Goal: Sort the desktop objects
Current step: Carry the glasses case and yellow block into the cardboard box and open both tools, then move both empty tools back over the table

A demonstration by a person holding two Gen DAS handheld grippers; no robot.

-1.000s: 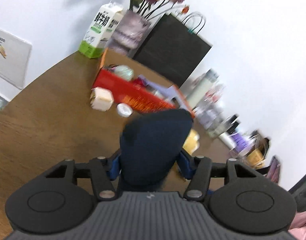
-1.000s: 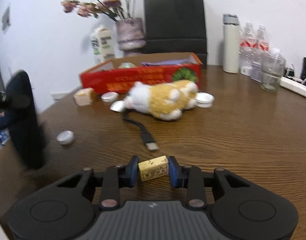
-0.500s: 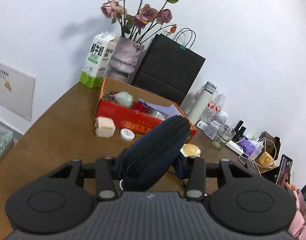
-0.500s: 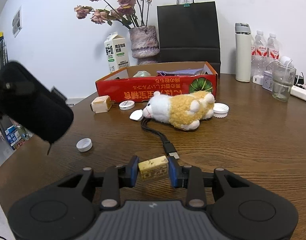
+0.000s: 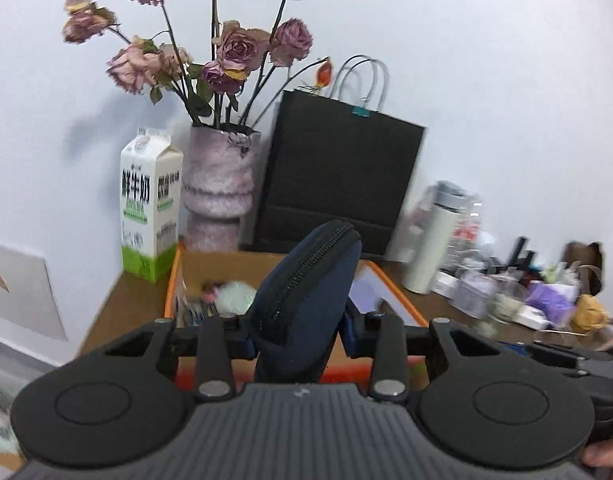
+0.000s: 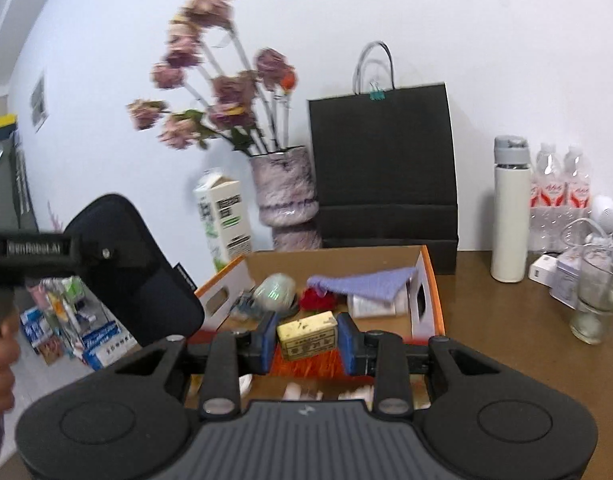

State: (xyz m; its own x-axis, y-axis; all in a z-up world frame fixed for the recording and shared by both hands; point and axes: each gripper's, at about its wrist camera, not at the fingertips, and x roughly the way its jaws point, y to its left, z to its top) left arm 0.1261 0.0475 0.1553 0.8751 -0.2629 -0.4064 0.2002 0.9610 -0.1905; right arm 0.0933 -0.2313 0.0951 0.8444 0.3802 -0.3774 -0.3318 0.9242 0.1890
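Left gripper (image 5: pixel 298 330) is squeezing the pouch (image 5: pixel 306 300), jaws just closing tighter; right gripper (image 6: pixel 306 338) is clamping the block (image 6: pixel 307 335); both are nearing the box (image 6: pixel 426 280); best releasing low inside.

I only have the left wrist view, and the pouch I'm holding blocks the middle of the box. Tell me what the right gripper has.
Observer: The right gripper is shut on a small yellowish block, held at the near wall of the open box.
Operator: Report what lies mid-box.
Observer: A crumpled red thing lies there, by the tip of a purple cloth.
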